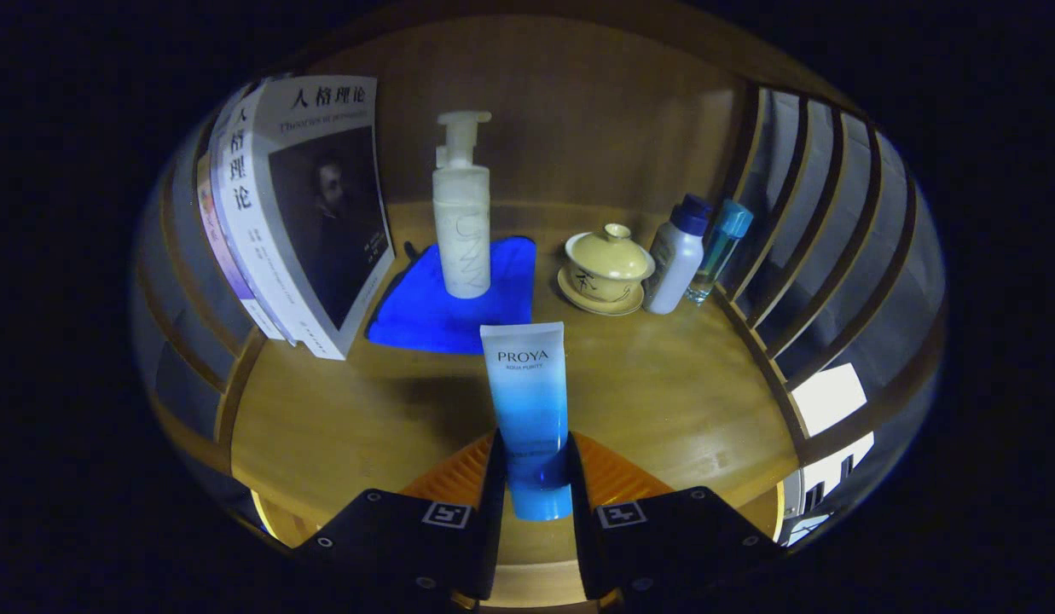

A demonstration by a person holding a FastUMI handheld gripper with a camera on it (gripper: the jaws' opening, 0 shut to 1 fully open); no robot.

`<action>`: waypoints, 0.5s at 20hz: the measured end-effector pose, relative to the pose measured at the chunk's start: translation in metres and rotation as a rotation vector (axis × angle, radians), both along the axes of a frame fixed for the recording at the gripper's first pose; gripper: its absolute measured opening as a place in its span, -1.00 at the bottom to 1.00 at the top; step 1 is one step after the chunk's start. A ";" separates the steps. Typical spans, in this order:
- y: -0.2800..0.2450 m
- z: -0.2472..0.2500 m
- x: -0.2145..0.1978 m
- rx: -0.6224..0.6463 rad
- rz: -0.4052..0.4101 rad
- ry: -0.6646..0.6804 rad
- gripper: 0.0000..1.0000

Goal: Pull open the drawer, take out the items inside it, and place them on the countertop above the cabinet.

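Observation:
My gripper [533, 465] is shut on a blue-and-white cosmetic tube [527, 392], gripping it near its lower cap end; the tube stands upright between the fingers, held over the wooden countertop [663, 401]. Beyond the tube, a white pump bottle [461, 209] stands on a blue cloth [442, 307]. To the right of them sit a cream lidded tea bowl on its saucer [605, 269], a white bottle with a dark blue cap [676, 256] and a slim teal bottle [719, 247].
Several books [297, 213] lean against the left slatted side. Curved wooden slats [834, 222] wall in the right side, and a wooden back panel [570, 111] closes the far end. Bare countertop lies left and right of the fingers.

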State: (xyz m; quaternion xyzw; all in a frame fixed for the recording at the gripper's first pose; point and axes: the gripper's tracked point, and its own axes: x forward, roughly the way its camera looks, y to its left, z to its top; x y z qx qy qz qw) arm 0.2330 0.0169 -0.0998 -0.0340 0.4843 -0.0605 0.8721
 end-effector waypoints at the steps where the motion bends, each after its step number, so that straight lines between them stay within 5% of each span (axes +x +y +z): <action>1: -0.003 -0.006 -0.001 -0.011 0.006 0.013 -0.22; 6: 0.001 -0.007 -0.001 0.014 0.040 0.012 -0.04; 10: 0.005 0.020 -0.004 0.046 0.053 -0.080 0.88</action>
